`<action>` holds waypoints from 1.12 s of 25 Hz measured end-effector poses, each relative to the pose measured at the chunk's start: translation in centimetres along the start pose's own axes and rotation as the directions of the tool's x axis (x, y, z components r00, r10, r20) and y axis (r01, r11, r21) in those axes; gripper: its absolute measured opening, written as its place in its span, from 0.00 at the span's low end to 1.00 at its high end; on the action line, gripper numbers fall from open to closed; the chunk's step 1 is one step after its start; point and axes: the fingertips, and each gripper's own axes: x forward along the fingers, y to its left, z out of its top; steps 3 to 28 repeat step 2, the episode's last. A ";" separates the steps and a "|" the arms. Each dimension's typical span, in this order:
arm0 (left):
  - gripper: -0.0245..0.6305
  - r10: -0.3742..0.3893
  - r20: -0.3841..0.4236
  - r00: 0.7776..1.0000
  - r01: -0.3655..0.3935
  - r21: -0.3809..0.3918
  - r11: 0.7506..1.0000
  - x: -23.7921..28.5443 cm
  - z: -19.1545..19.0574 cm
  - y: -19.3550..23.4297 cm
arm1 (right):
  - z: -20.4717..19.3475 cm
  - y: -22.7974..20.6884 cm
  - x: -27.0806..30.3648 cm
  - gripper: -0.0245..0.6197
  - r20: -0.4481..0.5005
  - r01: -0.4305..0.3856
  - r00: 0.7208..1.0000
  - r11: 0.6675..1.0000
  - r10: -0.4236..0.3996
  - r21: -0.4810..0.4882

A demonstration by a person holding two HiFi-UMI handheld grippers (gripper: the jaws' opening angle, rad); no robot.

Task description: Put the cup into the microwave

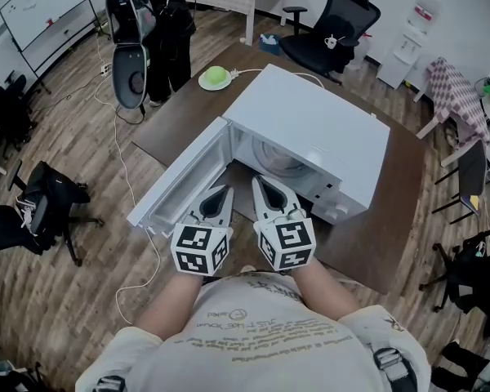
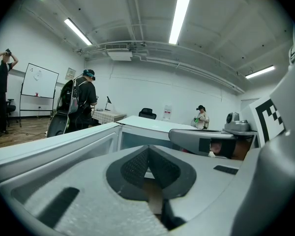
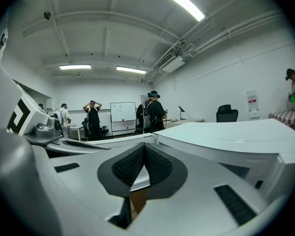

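You stand at a brown tabletop (image 1: 184,117) with both forearms reaching forward, side by side, elbows close to your body. The left gripper (image 1: 224,192) and the right gripper (image 1: 261,185) point ahead and slightly downward. Their tips sit just at the mouth of a white microwave (image 1: 310,129). The 2 grippers lie near each other without touching, each with its marker cube nearest your chest. The microwave door (image 1: 180,182) hangs wide open on your left, beside the left gripper.

In its own view, each gripper's 2 dark pads meet at the tip, fully closed, with nothing held between them.

A pale round shape (image 1: 271,163) rests inside the microwave cavity, just beyond the tips. You cannot tell from these views whether it is the cup.
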 end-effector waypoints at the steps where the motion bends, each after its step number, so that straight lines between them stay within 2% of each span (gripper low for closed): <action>1: 0.06 -0.001 -0.001 1.000 0.001 0.001 1.000 0.0 0.0 -0.1 | -0.1 -0.1 0.0 0.06 -0.002 0.000 1.000 1.000 0.000 0.001; 28: 0.06 -0.003 -0.001 1.000 0.003 0.002 1.000 0.1 0.0 -0.2 | -0.2 -0.1 -0.1 0.06 -0.004 0.001 1.000 1.000 -0.001 0.001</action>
